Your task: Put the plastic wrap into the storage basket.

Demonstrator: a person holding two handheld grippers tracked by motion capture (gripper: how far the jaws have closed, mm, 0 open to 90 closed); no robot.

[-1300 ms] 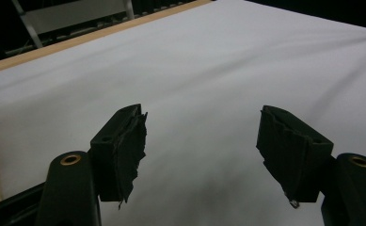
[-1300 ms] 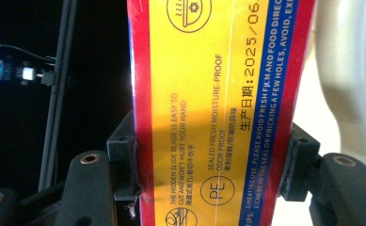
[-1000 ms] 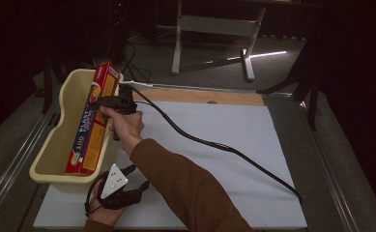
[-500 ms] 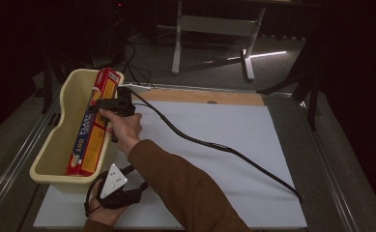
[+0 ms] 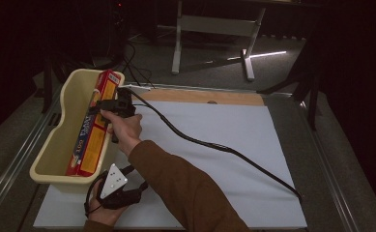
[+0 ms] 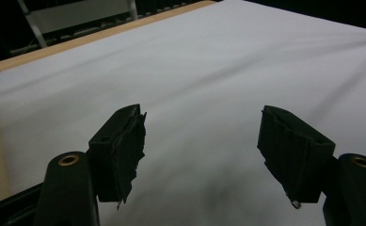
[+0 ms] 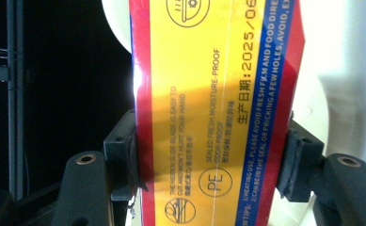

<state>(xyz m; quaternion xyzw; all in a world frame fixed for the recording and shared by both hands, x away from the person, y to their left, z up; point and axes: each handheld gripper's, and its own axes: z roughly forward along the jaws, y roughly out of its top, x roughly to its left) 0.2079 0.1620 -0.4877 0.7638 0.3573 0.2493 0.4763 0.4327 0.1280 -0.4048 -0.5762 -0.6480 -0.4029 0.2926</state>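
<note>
The wrap box (image 5: 93,129) lies lengthwise in the cream tub (image 5: 62,145), far end propped up on the tub's far rim, near end down by the tub's near wall. R gripper (image 5: 109,105) is over the tub's far half, jaws on either side of the box. In the right gripper view the box (image 7: 213,113) sits between the two pads; jaws have just been opening and are part open. Left pad looks right at the box's red edge and the right pad sits just beside the other edge, so the grip looks loosened, not clamped. I can't tell for sure if a pad touches.

Step in hand, as I read it: letting go of the box inside the tub.

To do it well:
- Open wider before any move, so both pads stand clear of the box sides.
- Back out along the jaws' own line, away from the tub, w/o sideways drag. The box leans on the rim & could tip or slide down.
- Watch the cable (image 5: 214,145) trailing from the tub's far corner across the white sheet (image 5: 253,145); keep it off the rim.

L gripper (image 5: 112,189) rests on the sheet just beside the tub's near wall. In its own view the jaws stand wide apart w/ nothing between, white sheet (image 6: 194,70) ahead.
</note>
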